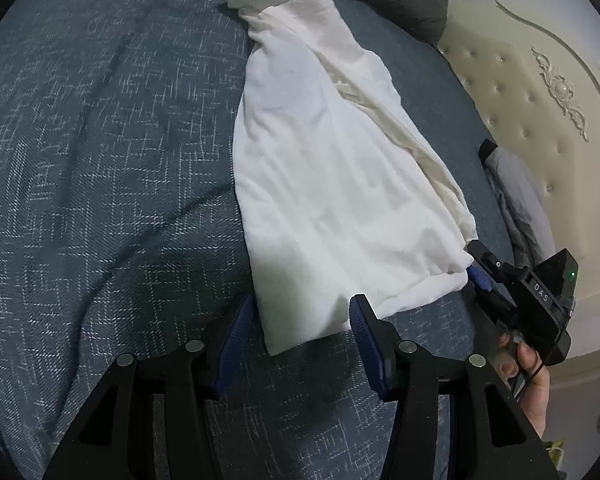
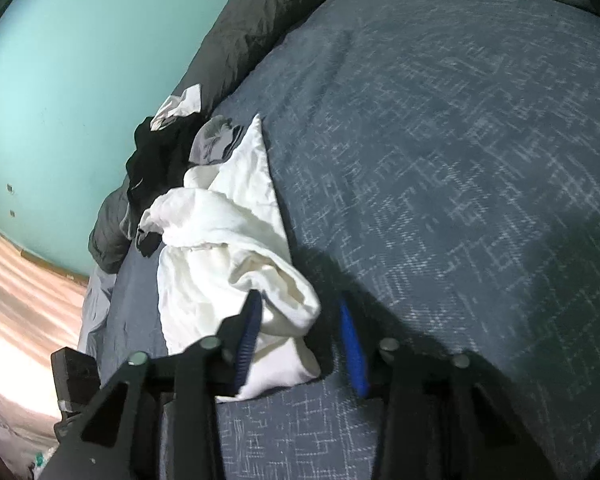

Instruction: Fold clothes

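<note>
The white garment (image 1: 332,184) lies on the blue bedspread (image 1: 100,160), its long axis running from 6 o'clock up to 12 in the left wrist view. Its near hem sits between the spread fingers of the left gripper (image 1: 302,312), ungripped. The right gripper (image 2: 300,320), also open, has the cloth's corner between its fingers at 5 o'clock of the garment

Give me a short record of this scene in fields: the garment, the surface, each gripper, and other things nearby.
garment: white garment, folded lengthwise, lying flat
surface: blue patterned bedspread
left gripper: open, fingers on either side of the near hem corner
right gripper: open, at the other hem corner
other clothes: black garment at the far end
background: cream tufted headboard, teal wall
</note>
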A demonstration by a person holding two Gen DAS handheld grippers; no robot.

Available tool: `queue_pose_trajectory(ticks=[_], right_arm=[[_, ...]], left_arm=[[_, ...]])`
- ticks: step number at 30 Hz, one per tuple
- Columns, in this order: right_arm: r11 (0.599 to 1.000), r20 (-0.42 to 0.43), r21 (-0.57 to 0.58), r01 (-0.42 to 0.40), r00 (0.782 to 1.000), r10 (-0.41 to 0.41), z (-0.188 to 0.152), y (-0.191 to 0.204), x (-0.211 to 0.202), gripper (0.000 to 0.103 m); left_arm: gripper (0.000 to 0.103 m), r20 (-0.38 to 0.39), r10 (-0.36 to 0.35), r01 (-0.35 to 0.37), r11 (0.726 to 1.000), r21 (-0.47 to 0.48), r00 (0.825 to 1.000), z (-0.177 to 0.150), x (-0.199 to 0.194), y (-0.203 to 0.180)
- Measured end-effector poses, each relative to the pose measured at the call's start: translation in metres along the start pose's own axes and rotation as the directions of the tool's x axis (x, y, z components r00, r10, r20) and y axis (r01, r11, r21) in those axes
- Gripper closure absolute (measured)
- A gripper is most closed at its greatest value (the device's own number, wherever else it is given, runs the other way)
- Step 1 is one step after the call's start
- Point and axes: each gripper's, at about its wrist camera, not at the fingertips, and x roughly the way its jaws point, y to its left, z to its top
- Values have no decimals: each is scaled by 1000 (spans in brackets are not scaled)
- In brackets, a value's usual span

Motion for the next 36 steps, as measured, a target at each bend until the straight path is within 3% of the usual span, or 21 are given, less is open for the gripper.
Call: queue_pose_trajectory(ticks=[2,4,5,9,16,19,24,26,28,30,36], right_arm=[[1000,2,-7,0,1000,0,1,1,2,82],[1000,10,-10,-12,1000,12,2,2,2,89],[1000,15,-13,-19,1000,19,3,4,1,95],[996,44,-39,-75,996,77,5,18,-8,98],[964,84,4,-268,960,266,6,36,-25,98],[934,66,87,-347,937,342,3,32,-20,98],[955,-5,207,-214,976,219,-10,-1,0,98],[948,-24,244,-204,976,216,-13,-9,7,98],[949,-24,246,-195,978,207,-13,-10,8,98],[955,-15,230,-189,980,198,-11,-6,6,98],[957,-1,212,-200,979,205,-8,-5,2,98]], left_arm=[[65,7,0,0,1000,0,1000,0,-2,1],[87,13,-4,4,1000,2,1000,1,-4,2],[91,11,-9,9,1000,3,1000,1,-5,3],[99,17,-45,45,999,-14,999,0,-8,10],[99,77,-139,144,987,-66,987,0,-27,25],[99,78,-125,130,990,-62,989,-2,-27,25],[99,78,-102,107,993,-54,992,-6,-25,26],[96,79,-93,97,994,-51,993,-8,-25,27],[82,79,-84,88,995,-48,993,-9,-24,27],[74,79,-75,78,996,-45,994,-11,-24,27],[73,75,19,-24,998,60,997,-17,-16,8]])
